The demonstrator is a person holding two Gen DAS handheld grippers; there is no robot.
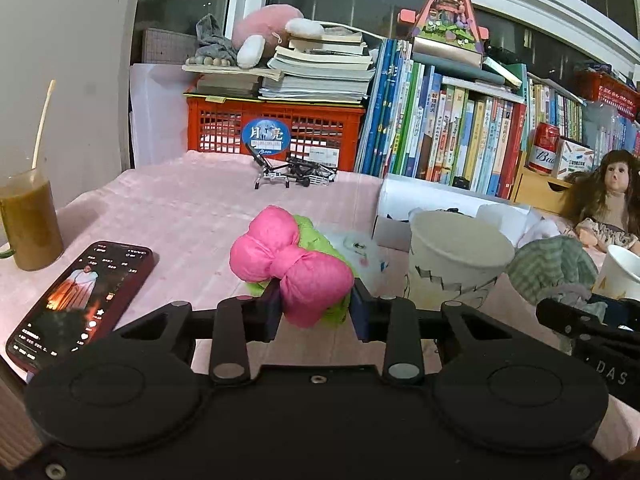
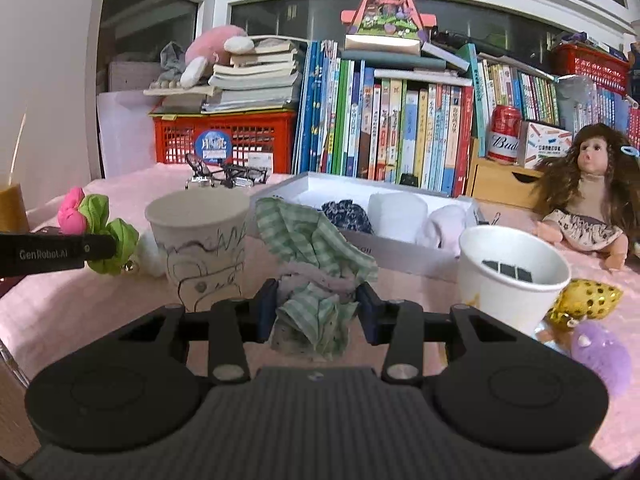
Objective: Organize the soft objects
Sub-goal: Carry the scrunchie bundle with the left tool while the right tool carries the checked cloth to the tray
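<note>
a pink cloth covers the table, with a row of upright books and a red crate along the back. a white box sits mid-table holding rolled socks, with a doll to its right. the left gripper is clamped on a pink and green bow-shaped soft toy, its pads pressing the lower pink lobe, in front of a phone. the right gripper is clamped on a green checked cloth bundle that rises between a doodled paper cup and a plain paper cup, just before the box.
</note>
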